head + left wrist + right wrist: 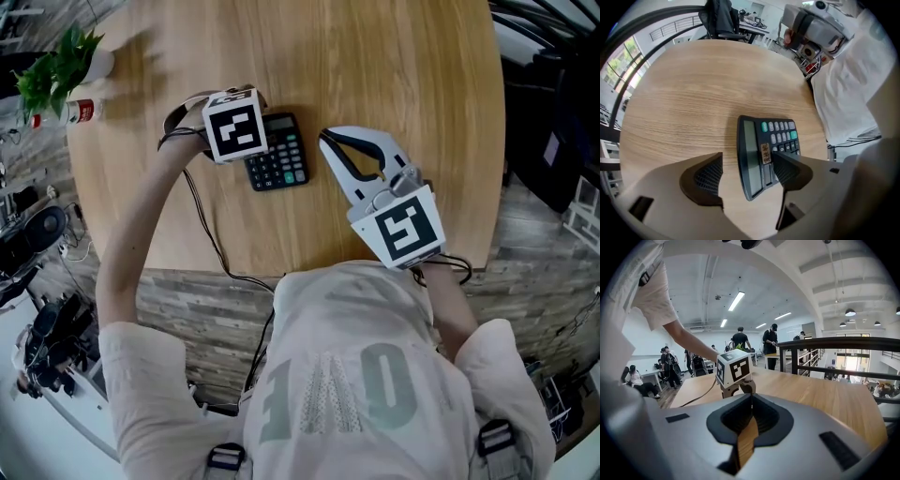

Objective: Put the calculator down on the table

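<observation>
- Left gripper has let go: its 2 pads stand spread, with the calculator flat on the table between them, looks set down already.
- Right gripper is clenched on nothing, just parked beside it since it's not needed.

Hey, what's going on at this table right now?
A person holds a two-jaw gripper in each hand over a round light wooden table. The dark grey desktop calculator with green keys lies flat on the table. The left gripper points down over it, its jaws apart on either side of the calculator's display end and not pressing on it. The right gripper hangs off to one side, shut and empty.
</observation>
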The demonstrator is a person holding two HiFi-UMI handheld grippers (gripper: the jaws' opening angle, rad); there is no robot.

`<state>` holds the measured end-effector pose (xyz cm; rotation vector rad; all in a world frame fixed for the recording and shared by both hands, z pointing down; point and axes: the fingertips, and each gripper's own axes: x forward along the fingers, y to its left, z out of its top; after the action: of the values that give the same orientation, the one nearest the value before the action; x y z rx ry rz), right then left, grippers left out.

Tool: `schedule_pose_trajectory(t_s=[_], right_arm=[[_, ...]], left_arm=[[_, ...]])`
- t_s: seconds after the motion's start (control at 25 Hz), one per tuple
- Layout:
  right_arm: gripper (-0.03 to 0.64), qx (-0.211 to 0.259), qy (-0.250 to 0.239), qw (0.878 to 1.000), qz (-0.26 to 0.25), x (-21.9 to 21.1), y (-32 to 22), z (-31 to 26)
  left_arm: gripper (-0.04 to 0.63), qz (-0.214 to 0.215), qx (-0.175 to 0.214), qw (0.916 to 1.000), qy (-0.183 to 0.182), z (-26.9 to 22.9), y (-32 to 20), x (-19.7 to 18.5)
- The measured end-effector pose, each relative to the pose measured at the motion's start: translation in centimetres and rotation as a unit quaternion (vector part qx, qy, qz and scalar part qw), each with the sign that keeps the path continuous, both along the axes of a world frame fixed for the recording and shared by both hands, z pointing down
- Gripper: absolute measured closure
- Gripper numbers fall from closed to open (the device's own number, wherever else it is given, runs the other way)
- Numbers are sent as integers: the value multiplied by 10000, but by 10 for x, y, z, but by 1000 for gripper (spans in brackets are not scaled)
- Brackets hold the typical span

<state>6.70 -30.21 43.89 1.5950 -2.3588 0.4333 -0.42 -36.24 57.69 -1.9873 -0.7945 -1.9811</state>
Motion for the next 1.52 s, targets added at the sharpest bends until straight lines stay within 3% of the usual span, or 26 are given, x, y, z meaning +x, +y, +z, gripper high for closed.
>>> schedule_pose_trajectory(t_s=[0.12, 0.24, 0.4, 0.52, 0.68, 0.84, 0.92, 1.12, 1.16, 1.2, 1.24, 1.36, 1.4, 1.44, 1.48, 1.52], right_arm=[[597, 53, -15, 10000, -33, -5, 3, -4], [596, 81, -53, 9999, -40, -10, 10, -10], [597, 170, 5, 9999, -24, -15, 21, -21], [597, 274, 107, 9996, 14, -15, 24, -30], [597, 441, 417, 9980, 167, -15, 30, -47], [595, 729, 725, 9942, 331, -6, 35, -73], [596, 895, 676, 9926, 456, -4, 37, -90], [596, 1392, 487, 9852, 876, -3, 38, -131], [596, 1501, 454, 9833, 920, -4, 40, -139], [595, 1606, 406, 9817, 944, -6, 43, -146], [595, 1709, 350, 9801, 947, -9, 46, -153], [595, 1984, 168, 9755, 935, -17, 54, -170], [595, 2051, 91, 9741, 950, -19, 56, -175], [595, 2109, -2, 9726, 975, -21, 58, -178], [596, 2162, -105, 9711, 1004, -22, 60, -182], [596, 2208, -204, 9697, 1027, -24, 61, -185]], left_arm=[[227, -85, 503, 9984, 259, -3, -8, 1], [222, -272, 905, 9944, 474, -8, -9, -1], [222, -551, 1602, 9797, 1075, -20, -15, -4], [222, -860, 2227, 9587, 1548, -41, -30, -5], [222, -1372, 2751, 9276, 2123, -89, -28, -7], [224, -2190, 3128, 8842, 2691, -142, -12, -3], [224, -2585, 3260, 8565, 3056, -170, -2, -4], [225, -3648, 3252, 7727, 4051, -236, 21, -19], [225, -3876, 3138, 7505, 4336, -249, 28, -21], [229, -4107, 2968, 7223, 4707, -263, 37, -24], [249, -4340, 2762, 6863, 5141, -279, 45, -27], [510, -4950, 2288, 5501, 6325, -324, 67, -50], [566, -5089, 2216, 5079, 6588, -335, 73, -60], [579, -5217, 2179, 4714, 6769, -344, 77, -69], [584, -5338, 2172, 4413, 6878, -350, 81, -78], [584, -5441, 2192, 4182, 6936, -354, 85, -84]])
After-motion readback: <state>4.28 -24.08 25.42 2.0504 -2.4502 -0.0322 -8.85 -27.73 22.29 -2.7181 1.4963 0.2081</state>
